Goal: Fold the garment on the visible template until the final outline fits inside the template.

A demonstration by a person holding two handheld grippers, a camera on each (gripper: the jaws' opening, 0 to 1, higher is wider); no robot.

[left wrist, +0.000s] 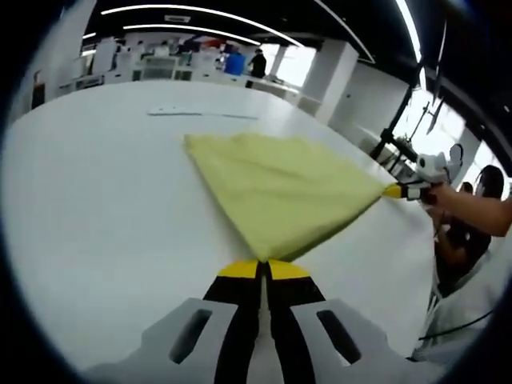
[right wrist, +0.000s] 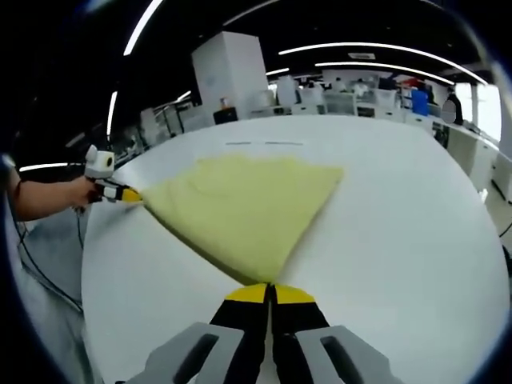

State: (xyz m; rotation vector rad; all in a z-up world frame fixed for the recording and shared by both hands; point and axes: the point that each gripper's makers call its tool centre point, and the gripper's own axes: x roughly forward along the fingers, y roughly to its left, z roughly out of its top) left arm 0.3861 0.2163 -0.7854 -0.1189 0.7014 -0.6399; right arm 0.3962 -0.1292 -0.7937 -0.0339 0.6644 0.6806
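In the left gripper view the left gripper (left wrist: 263, 268) reaches low and forward along the white counter (left wrist: 96, 240), its yellow-tipped fingers (left wrist: 238, 269) closed together on the near corner of the yellow-green garment (left wrist: 276, 188). The cloth fans away from that pinch in a broad wedge, one corner pointing up toward the far side of the counter, another drawn out to the right, where the right gripper (left wrist: 398, 190) clamps it, carried by a person's hand (left wrist: 442, 194) with the bare forearm coming in from the right edge.

In the right gripper view the right gripper (right wrist: 270, 293) likewise points flat along the counter (right wrist: 416, 232), fingers (right wrist: 294, 294) pressed shut on the garment's (right wrist: 240, 208) nearest corner. The left gripper (right wrist: 128, 194) holds the far left corner just at the counter's edge, gripped by a hand (right wrist: 80, 194) whose forearm enters from the left.

The garment is stretched taut between the two pinched corners, its remaining edge lying on the counter. Wide bare counter lies on both sides of it and beyond. A thin pale strip (left wrist: 172, 112) rests past the cloth's far edge; what it is cannot be told
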